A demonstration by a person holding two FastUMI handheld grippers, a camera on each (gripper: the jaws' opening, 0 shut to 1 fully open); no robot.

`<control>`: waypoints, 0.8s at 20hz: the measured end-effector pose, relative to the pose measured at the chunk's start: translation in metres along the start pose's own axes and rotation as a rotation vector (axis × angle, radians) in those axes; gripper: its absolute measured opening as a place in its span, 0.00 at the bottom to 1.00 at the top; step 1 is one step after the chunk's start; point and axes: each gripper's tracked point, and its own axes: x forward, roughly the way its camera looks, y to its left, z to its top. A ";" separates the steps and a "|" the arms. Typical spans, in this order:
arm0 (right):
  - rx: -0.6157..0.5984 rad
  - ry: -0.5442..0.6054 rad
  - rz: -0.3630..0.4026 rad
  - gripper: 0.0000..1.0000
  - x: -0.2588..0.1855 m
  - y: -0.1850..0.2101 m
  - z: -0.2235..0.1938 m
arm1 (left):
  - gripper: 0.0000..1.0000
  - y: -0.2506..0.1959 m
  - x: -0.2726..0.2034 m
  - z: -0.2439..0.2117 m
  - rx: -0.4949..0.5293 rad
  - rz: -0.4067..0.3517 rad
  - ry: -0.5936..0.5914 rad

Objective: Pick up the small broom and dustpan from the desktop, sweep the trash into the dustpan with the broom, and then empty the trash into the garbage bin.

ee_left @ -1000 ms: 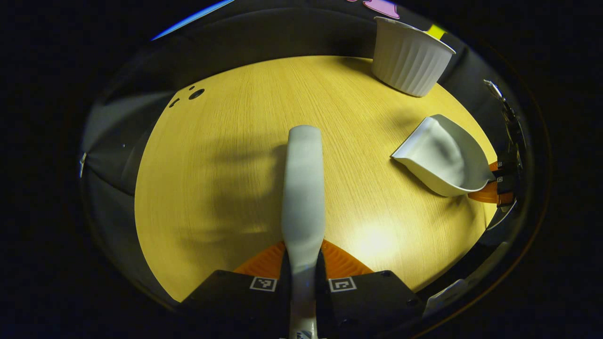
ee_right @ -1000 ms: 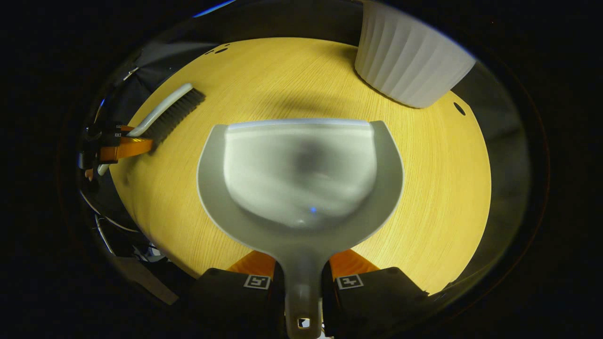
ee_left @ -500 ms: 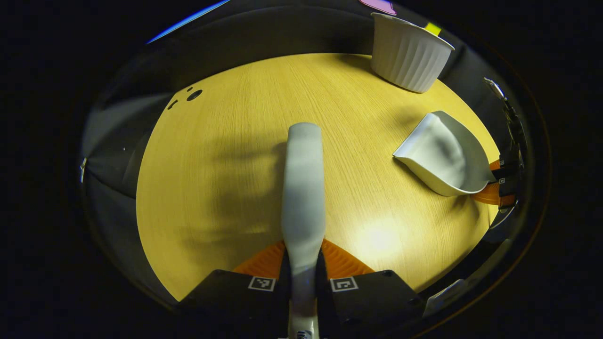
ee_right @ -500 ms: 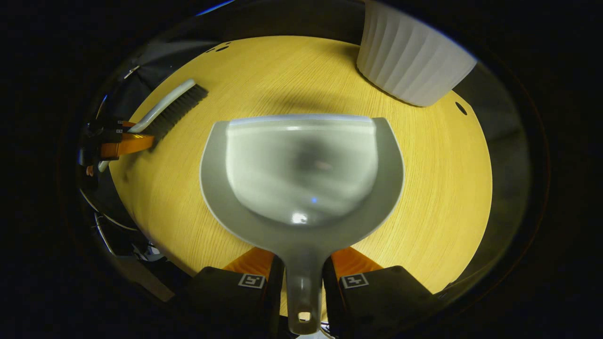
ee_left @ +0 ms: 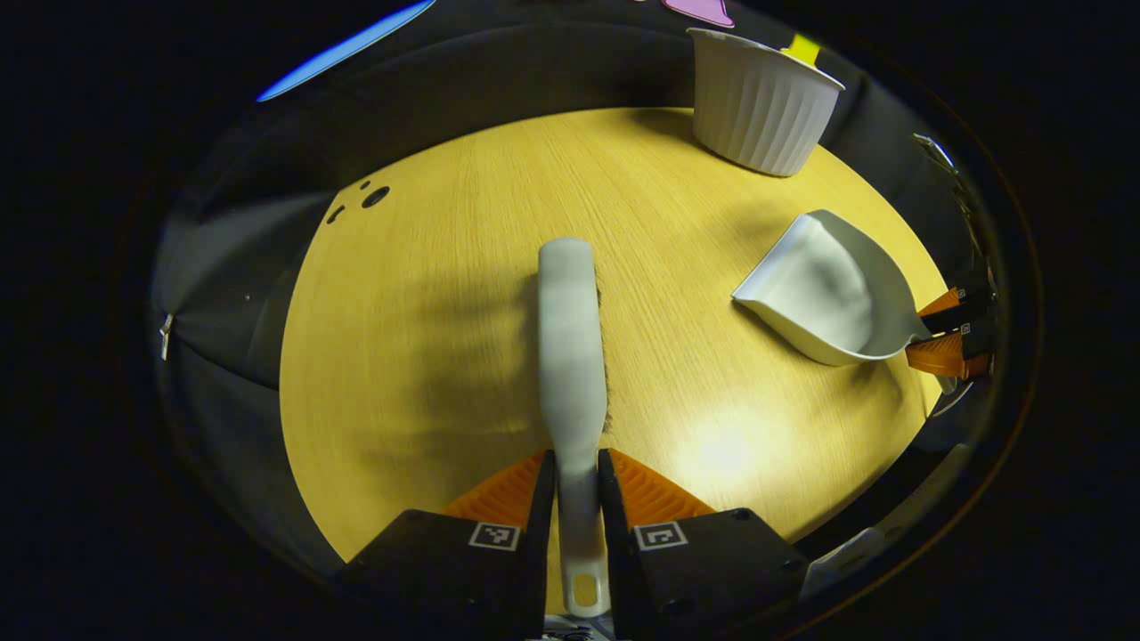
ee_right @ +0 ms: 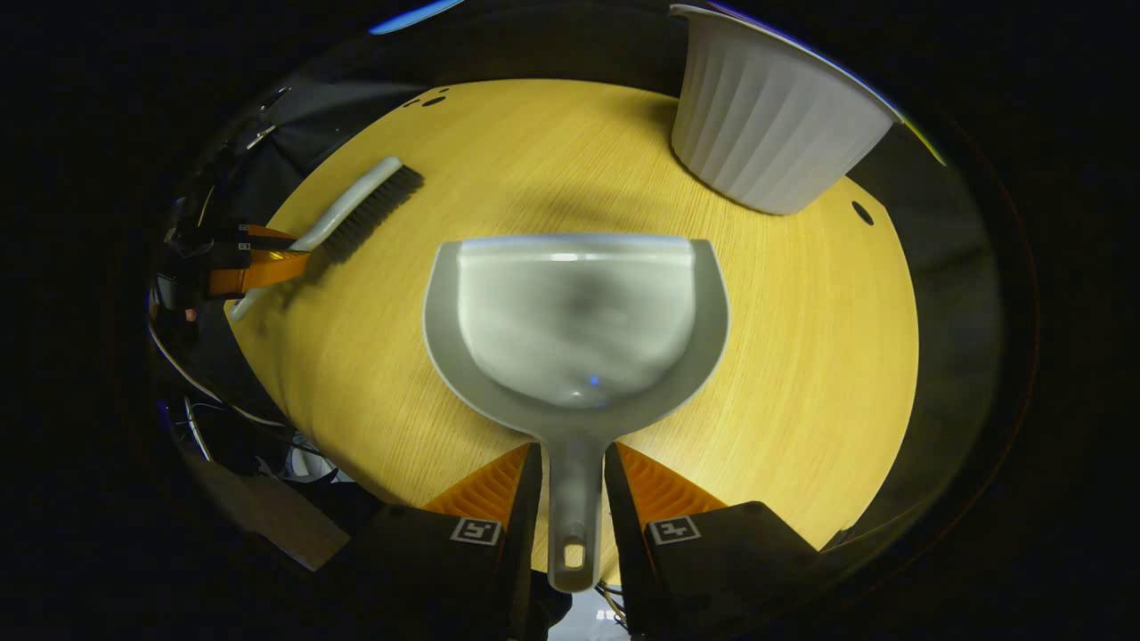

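**A:** Where do you stand?

**B:** Your left gripper (ee_left: 574, 499) has its jaws closed on the broom (ee_left: 570, 347) handle, bristles down on the desk (ee_left: 427, 356). Your right gripper (ee_right: 574, 499) has its jaws closed on the dustpan (ee_right: 574, 320) handle; the pan sits low over the desk, its front lip toward the bin (ee_right: 766, 116).

**A:** And the trash?

**B:** You have none visible on the desk or in the pan, which looks bare. That fits a sweep and dump already done, or trash lying somewhere unseen. You can't settle it from here. The bin's inside is hidden.
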 end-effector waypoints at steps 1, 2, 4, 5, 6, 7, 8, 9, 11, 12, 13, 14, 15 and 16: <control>-0.009 -0.029 -0.005 0.45 -0.012 -0.002 0.008 | 0.32 0.000 -0.008 0.005 0.003 0.002 -0.019; -0.015 -0.055 -0.007 0.45 -0.022 -0.002 0.016 | 0.32 0.001 -0.018 0.012 0.008 0.003 -0.043; -0.019 -0.130 -0.014 0.45 -0.049 -0.001 0.035 | 0.27 0.003 -0.040 0.031 0.017 0.015 -0.109; -0.022 -0.171 -0.017 0.45 -0.062 0.000 0.047 | 0.32 0.004 -0.052 0.045 0.015 0.021 -0.156; -0.022 -0.217 -0.028 0.45 -0.073 0.000 0.061 | 0.32 0.004 -0.064 0.059 0.007 0.021 -0.216; -0.024 -0.263 -0.036 0.45 -0.085 0.002 0.072 | 0.32 0.001 -0.079 0.077 -0.003 0.015 -0.288; -0.023 -0.315 -0.044 0.45 -0.096 0.004 0.087 | 0.32 -0.002 -0.096 0.096 -0.010 0.007 -0.361; -0.020 -0.371 -0.050 0.45 -0.108 0.005 0.102 | 0.32 -0.003 -0.115 0.114 -0.013 0.008 -0.435; -0.023 -0.483 -0.060 0.43 -0.133 0.009 0.129 | 0.32 0.000 -0.150 0.145 -0.011 0.024 -0.566; -0.032 -0.539 -0.064 0.41 -0.146 0.011 0.143 | 0.32 -0.001 -0.168 0.159 -0.014 0.032 -0.620; -0.045 -0.594 -0.071 0.43 -0.159 0.010 0.153 | 0.32 -0.004 -0.184 0.166 -0.017 0.031 -0.673; -0.057 -0.645 -0.083 0.41 -0.172 0.011 0.163 | 0.32 -0.007 -0.198 0.176 -0.019 0.030 -0.724; -0.064 -0.692 -0.088 0.42 -0.186 0.013 0.172 | 0.32 -0.009 -0.212 0.185 -0.020 0.028 -0.767; -0.062 -0.737 -0.093 0.42 -0.200 0.013 0.179 | 0.32 -0.009 -0.223 0.188 -0.021 0.029 -0.805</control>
